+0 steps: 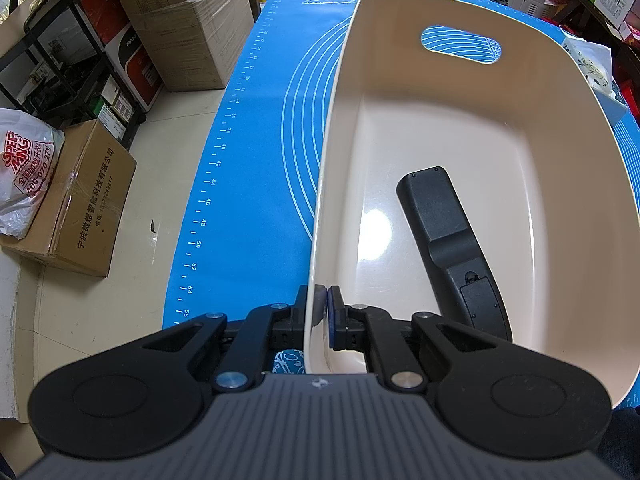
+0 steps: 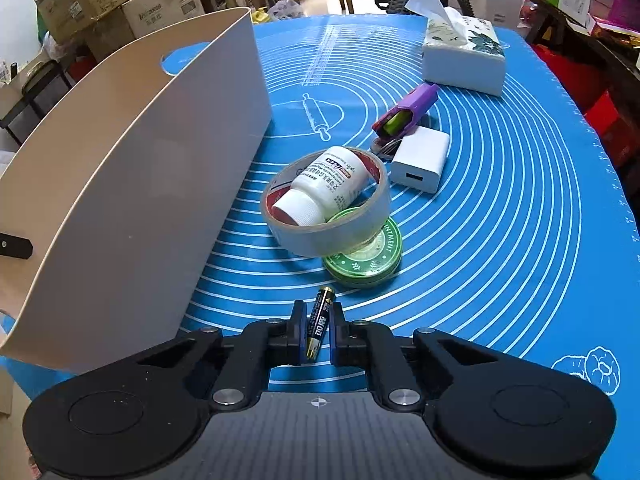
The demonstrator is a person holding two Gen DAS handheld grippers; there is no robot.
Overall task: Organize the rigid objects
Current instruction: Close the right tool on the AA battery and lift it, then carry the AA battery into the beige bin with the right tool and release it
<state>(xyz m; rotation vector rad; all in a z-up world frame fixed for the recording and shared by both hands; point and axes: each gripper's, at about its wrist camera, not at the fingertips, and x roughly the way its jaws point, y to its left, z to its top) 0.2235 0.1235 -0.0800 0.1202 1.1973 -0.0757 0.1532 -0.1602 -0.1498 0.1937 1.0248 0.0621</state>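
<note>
My left gripper [image 1: 322, 300] is shut on the near left rim of a cream plastic bin [image 1: 560, 128]. A black remote control [image 1: 452, 240] lies face down on the bin floor. In the right wrist view the bin [image 2: 160, 184] stands at the left. My right gripper [image 2: 316, 320] is closed around a black and gold battery [image 2: 320, 322] just above the blue mat [image 2: 500, 240]. Beyond it a white pill bottle [image 2: 326, 184] rests inside a roll of tape [image 2: 332, 232], which leans on a green round tin [image 2: 368, 260]. A white charger [image 2: 420, 160] and a purple case [image 2: 404, 116] lie farther back.
A tissue box [image 2: 464, 56] stands at the far right of the mat. Cardboard boxes [image 1: 80, 200] and a white bag [image 1: 24, 176] sit on the floor left of the table. Shelves with goods line the right side.
</note>
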